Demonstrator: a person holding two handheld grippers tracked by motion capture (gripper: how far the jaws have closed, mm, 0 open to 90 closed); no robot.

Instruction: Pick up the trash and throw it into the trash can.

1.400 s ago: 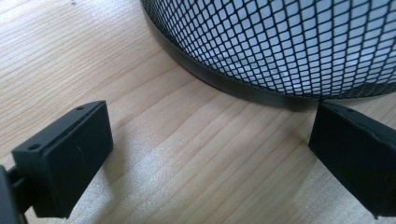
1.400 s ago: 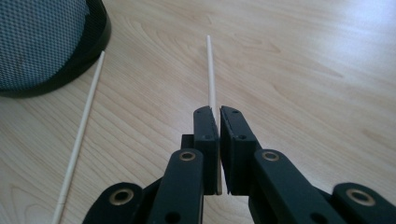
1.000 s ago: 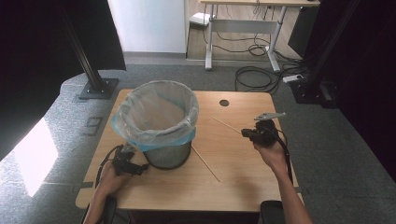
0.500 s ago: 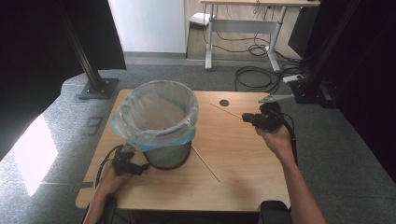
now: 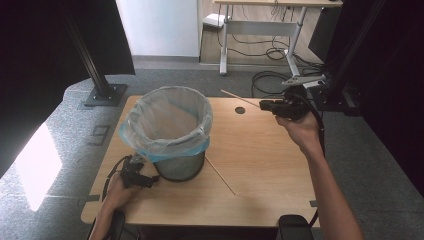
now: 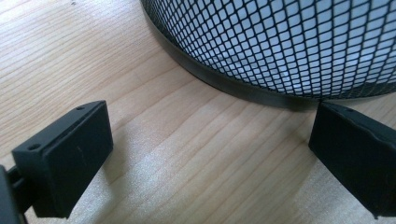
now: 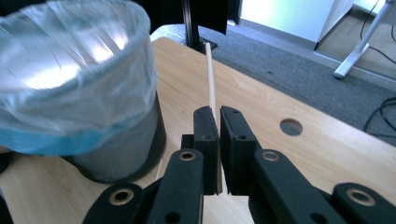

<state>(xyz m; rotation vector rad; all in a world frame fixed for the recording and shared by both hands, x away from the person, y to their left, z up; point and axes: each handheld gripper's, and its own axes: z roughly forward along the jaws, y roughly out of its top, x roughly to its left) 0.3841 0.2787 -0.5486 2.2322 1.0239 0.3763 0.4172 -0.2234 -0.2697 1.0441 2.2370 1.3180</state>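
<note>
Holding a thin wooden stick (image 7: 209,74) pinched between closed jaws: right gripper (image 5: 266,105), raised over the far right part of the wooden table (image 5: 260,160), stick pointing out toward the far edge, seen also in high view (image 5: 239,97). Right hand (image 5: 300,131) behind it, forearm coming in from bottom right. Round cable hole (image 5: 240,110) in tabletop just left of that gripper. Resting low at near left corner, jaws spread wide and clamping nothing: left gripper (image 6: 210,154), bare wood between the jaws, mesh base of the wastebasket (image 6: 289,51) just ahead of them, right jaw close to the rim of the base, contact unclear. Standing upright on left half of table: black mesh wastebasket (image 5: 181,167) lined with a clear-and-blue plastic bag (image 5: 165,127) folded over its rim. Lying flat on the table right of the basket, near its base, angled toward near right: second wooden stick (image 5: 220,175). Beyond table: grey carpet floor (image 5: 165,75), dark stand base (image 5: 104,94), white desk frame (image 5: 260,30) with cables under it.
</note>
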